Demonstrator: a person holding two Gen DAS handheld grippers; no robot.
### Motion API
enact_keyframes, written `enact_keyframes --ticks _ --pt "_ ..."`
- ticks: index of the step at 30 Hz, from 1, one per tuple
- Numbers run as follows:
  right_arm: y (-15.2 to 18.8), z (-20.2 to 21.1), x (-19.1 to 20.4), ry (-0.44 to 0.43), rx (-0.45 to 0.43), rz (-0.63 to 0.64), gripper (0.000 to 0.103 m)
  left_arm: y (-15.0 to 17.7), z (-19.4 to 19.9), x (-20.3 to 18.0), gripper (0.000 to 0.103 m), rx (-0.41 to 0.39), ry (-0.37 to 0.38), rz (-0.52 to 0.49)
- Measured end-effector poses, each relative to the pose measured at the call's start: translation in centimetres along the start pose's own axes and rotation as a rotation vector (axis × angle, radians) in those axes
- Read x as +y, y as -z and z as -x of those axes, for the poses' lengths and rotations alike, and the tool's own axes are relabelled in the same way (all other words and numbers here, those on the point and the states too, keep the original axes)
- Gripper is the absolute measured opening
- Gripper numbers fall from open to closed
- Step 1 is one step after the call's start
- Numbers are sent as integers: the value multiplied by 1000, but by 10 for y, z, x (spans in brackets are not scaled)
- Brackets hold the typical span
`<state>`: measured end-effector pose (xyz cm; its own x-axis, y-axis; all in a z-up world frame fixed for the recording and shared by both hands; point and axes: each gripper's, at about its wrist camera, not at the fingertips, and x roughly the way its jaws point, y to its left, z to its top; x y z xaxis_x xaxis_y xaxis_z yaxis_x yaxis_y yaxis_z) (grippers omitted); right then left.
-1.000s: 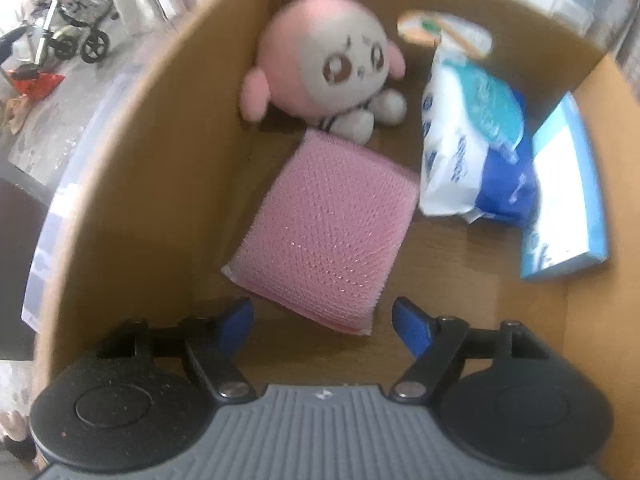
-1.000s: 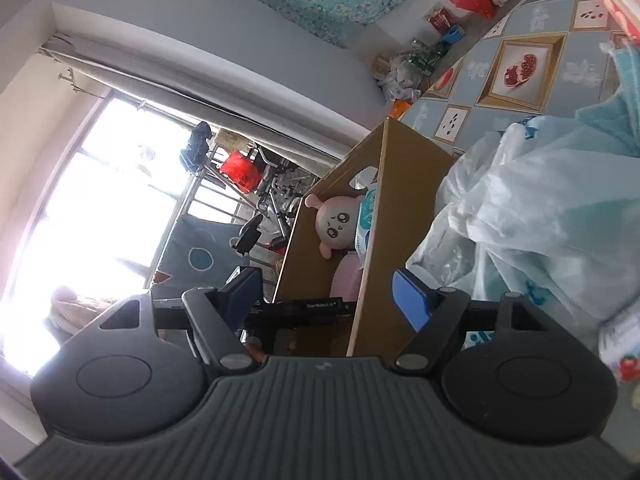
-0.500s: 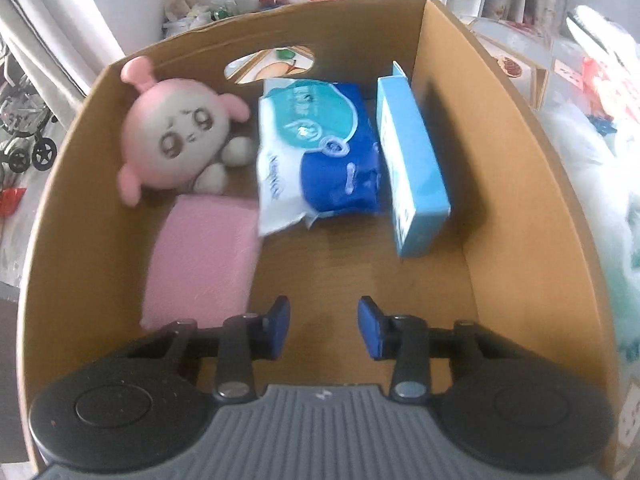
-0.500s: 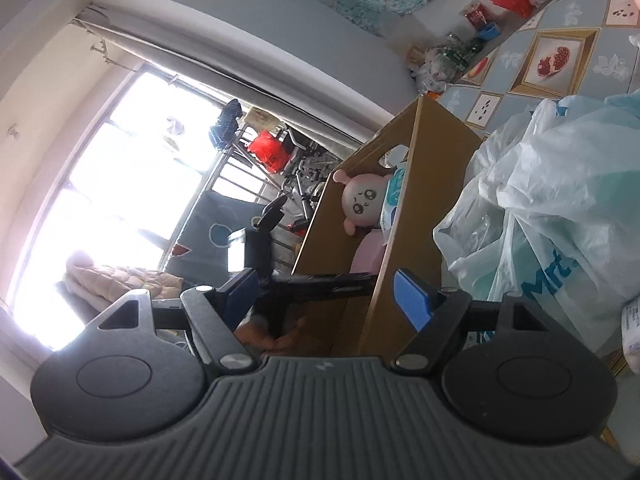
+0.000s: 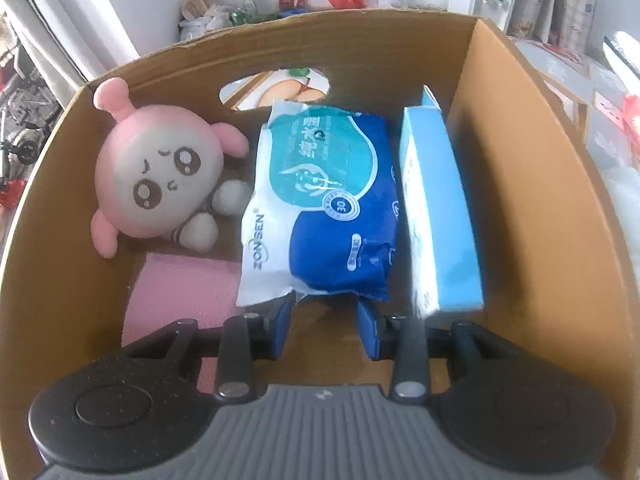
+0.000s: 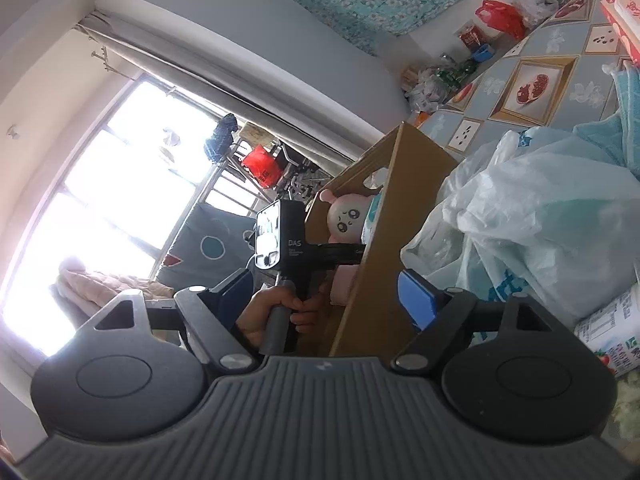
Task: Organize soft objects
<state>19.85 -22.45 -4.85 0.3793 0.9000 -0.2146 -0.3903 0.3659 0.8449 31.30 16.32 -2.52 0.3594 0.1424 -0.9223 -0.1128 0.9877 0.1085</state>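
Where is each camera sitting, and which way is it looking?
Left wrist: sits on the left gripper, looking down into the cardboard box at the pink plush toy, wipes pack, blue box and pink pad; only its own blue fingers show.
Right wrist: sits on the right gripper, tilted sideways, looking across the room toward the window and plastic bags; its fingers show, plus the person's hand holding the left gripper.
Both see the box and the plush toy.
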Motion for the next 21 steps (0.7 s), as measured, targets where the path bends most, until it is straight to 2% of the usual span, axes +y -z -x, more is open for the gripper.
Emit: enact_keyframes --ticks 4,6,10,16,21 --pt "-1 -4 -1 1 12 -5 81 13 19 -3 51 14 43 -88" --pt "-2 -6 -1 -1 18 -6 81 20 22 -9 51 28 64 -144" --pt "-1 -9 -1 -3 24 -9 81 21 17 -25 50 23 46 -182" --pt "1 1 -6 25 13 -26 81 -2 7 -41 34 -53 4 -173" --pt "0 15 -15 54 -14 -45 82 -7 10 -49 34 -65 8 -184"
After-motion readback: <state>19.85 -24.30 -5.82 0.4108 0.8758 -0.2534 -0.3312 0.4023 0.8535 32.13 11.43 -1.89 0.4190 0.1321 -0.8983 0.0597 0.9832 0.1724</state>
